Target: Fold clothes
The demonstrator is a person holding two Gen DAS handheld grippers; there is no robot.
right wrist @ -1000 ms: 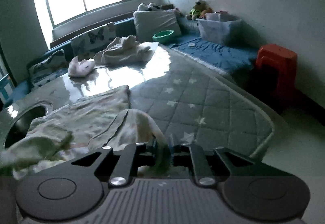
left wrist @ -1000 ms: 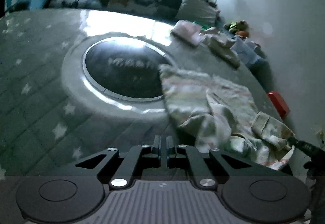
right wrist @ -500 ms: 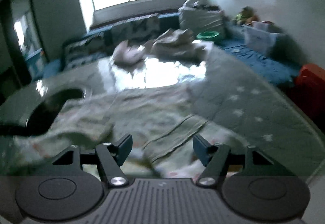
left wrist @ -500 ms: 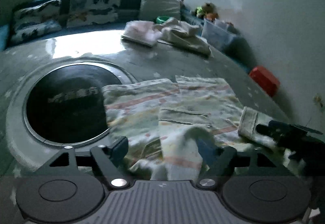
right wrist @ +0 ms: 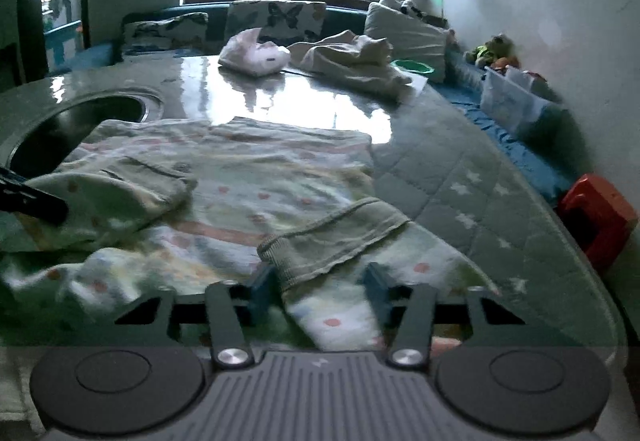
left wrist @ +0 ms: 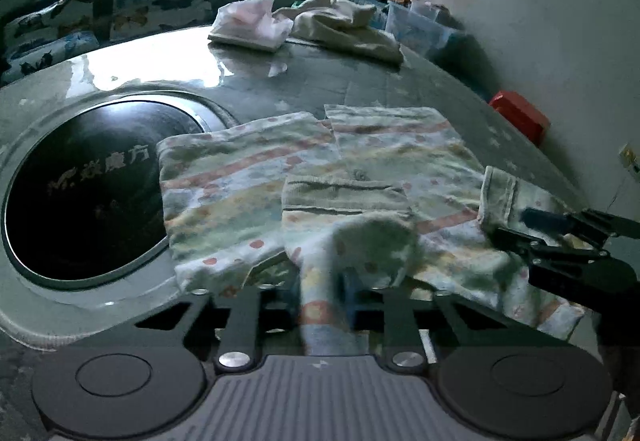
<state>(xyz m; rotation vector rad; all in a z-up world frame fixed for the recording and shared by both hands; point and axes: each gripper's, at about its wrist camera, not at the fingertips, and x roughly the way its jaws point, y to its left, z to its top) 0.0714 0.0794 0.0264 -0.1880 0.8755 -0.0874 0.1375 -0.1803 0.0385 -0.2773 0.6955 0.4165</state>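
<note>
Both grippers have swung over the garment (left wrist: 256, 177) since a second ago, jaws parted.

Left gripper (left wrist: 320, 297) stands narrowly apart around one sleeve (left wrist: 344, 209); right gripper (right wrist: 316, 289) gapes wide astride the other sleeve (right wrist: 336, 237). Spread flat, the garment lies just beside the dark disc (left wrist: 84, 189), its left edge overlapping that rim.

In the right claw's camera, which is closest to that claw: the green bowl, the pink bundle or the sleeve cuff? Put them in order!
1. Sleeve cuff, right between the right claw fingers.
2. Pink bundle, across the table, left of centre.
3. Green bowl, beyond the table's far edge, on the right.
</note>
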